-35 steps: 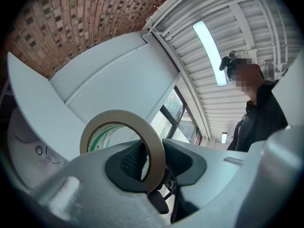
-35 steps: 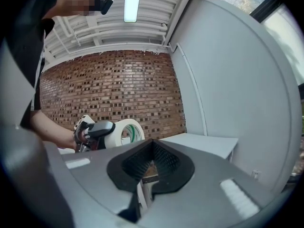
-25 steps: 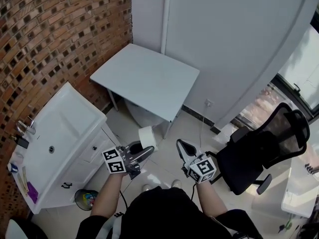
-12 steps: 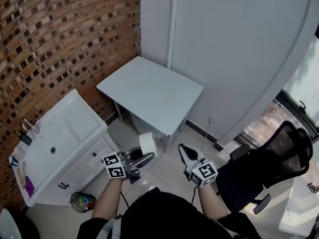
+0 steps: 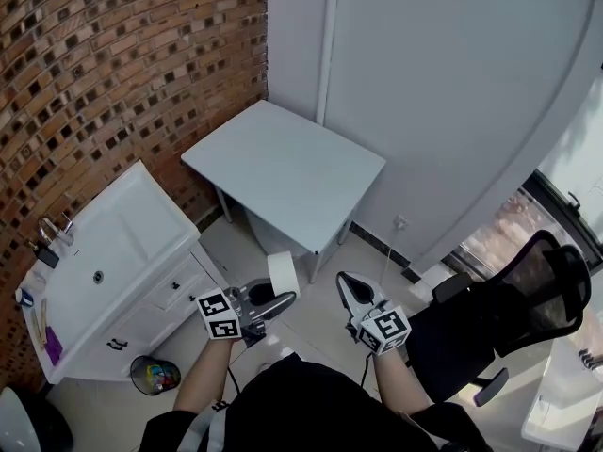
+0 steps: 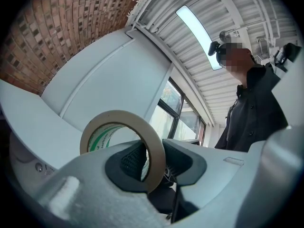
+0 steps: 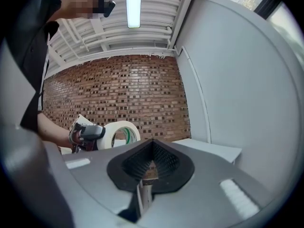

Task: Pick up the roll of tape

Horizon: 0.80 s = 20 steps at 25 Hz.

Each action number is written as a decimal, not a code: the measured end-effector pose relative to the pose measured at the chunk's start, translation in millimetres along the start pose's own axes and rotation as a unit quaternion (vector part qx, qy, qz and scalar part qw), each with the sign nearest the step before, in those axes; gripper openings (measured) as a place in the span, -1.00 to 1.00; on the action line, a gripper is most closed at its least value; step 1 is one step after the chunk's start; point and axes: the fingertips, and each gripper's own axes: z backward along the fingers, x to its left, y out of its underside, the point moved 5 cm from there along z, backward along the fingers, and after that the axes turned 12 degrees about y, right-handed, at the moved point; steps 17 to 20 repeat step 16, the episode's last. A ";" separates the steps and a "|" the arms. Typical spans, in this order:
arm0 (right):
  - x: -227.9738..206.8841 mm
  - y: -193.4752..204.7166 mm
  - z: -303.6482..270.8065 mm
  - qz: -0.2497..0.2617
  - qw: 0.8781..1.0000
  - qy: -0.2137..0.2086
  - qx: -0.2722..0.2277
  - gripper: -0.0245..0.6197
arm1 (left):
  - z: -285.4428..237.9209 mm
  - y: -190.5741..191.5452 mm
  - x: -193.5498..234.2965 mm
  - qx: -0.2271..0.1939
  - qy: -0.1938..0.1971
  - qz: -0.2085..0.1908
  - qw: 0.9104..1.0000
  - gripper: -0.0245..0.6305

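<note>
Cream roll of tape (image 5: 283, 272) still in left gripper (image 5: 279, 294)

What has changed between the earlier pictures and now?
Nothing was taken or let go. The left hand-held gripper still clamps the roll of tape in the air near the table; the right hand-held gripper stays shut and empty. Only the view shifted.

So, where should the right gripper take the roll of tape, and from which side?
Probably the free upper arc of the roll of tape, one jaw through its hollow core and one outside: the wall is thin, and the left gripper clamps the lower arc this way. The right gripper, now shut, must open and come from its own side.
</note>
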 end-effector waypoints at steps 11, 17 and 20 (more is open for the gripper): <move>9.9 2.5 9.8 -0.010 1.000 -0.001 0.002 -0.91 | -3.2 3.6 -6.1 0.011 0.008 -0.004 1.000 -0.59; 14.6 2.6 10.7 -0.014 1.000 0.000 0.001 -0.91 | -0.3 3.0 -8.5 -0.003 0.005 0.000 1.000 -0.59; 14.6 2.6 10.7 -0.014 1.000 0.000 0.001 -0.91 | -0.3 3.0 -8.5 -0.003 0.005 0.000 1.000 -0.59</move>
